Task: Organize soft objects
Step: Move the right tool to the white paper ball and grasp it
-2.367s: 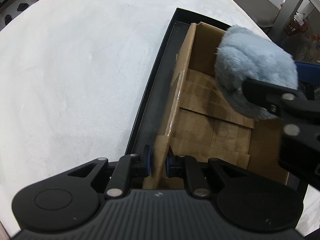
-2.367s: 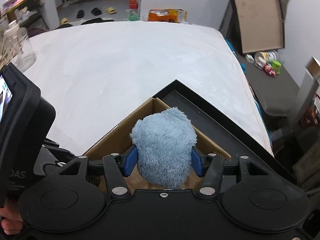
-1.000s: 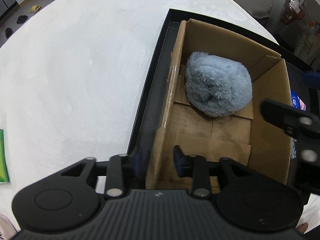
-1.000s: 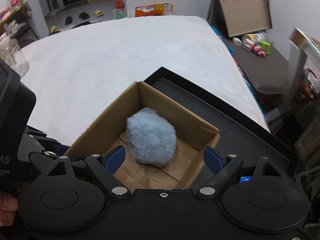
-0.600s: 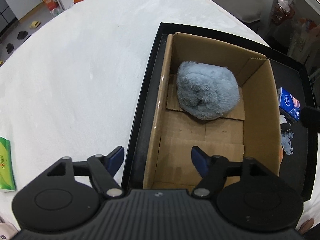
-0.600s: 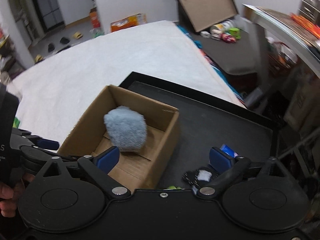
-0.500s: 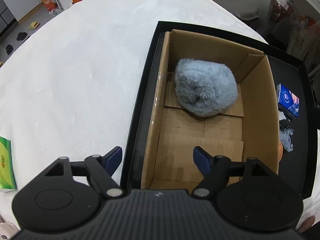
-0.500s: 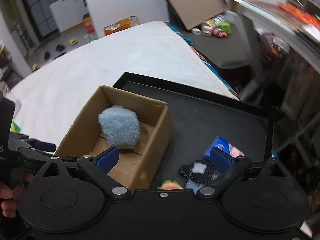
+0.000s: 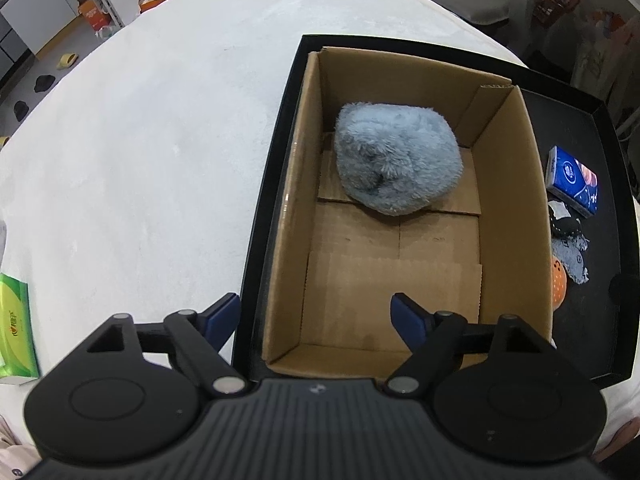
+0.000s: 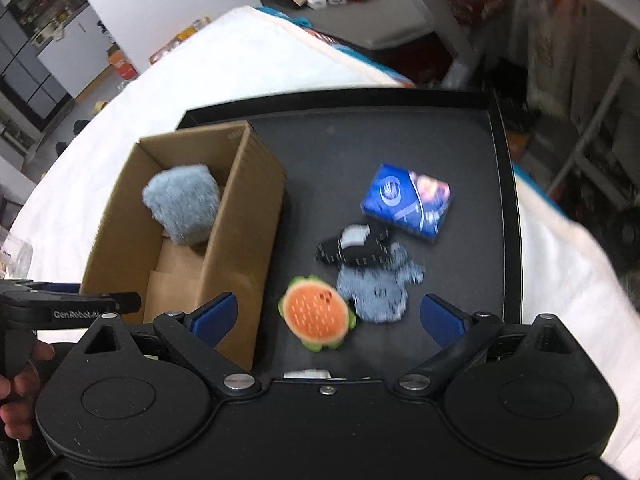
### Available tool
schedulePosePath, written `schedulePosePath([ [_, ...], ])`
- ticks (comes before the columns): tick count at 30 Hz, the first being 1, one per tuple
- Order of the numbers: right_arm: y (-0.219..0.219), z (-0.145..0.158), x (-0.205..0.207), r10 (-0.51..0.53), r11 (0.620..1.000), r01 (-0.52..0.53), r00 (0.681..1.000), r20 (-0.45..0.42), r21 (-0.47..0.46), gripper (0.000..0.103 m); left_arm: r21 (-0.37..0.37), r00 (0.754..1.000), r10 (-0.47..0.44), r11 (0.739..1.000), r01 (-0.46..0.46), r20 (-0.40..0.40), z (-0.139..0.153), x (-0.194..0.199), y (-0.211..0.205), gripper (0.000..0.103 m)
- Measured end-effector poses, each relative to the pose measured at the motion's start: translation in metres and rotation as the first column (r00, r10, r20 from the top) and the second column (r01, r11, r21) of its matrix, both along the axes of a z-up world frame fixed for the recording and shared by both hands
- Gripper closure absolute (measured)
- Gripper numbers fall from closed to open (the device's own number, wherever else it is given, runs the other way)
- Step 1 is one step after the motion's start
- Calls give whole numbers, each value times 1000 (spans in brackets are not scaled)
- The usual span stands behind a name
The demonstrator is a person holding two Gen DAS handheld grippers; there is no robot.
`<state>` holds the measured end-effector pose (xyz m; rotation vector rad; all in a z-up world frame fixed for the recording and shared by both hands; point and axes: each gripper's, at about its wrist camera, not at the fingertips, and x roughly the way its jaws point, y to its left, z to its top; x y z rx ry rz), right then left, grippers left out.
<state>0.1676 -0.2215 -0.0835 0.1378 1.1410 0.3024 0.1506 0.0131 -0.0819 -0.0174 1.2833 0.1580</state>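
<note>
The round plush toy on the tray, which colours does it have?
Orange centre with a green rim, clearest in the right wrist view.

Blue plush (image 9: 398, 160) in cardboard box (image 9: 516, 216), black tray (image 9: 264, 200)

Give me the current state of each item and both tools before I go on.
cardboard box: open, on the black tray
blue plush: inside the box, released
burger plush: loose on tray
socks: piled on tray
tissue pack: on tray
left tool: jaws opening, empty
right tool: open, empty
</note>
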Motion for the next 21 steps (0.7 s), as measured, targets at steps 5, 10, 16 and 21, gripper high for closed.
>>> schedulePosePath([
  [5, -4, -19, -9, -28, 1000, 28, 997, -76, 8, 0, 11, 1000, -2, 1000, 2, -8, -2, 2, -5, 22],
  [10, -7, -35, -19, -54, 998, 59, 990, -132, 34, 0, 33, 1000, -14, 999, 14, -8, -3, 2, -11, 22],
  [16, -4, -44, -23, -33, 999, 37, 989, -143, 23, 0, 40, 999, -36, 999, 36, -13, -5, 2, -20, 22],
  [21, 4, -59, -26, 2, 1000, 2, 985, -172, 23, 0, 76, 999, -49, 996, 50, -23, -6, 4, -27, 21],
])
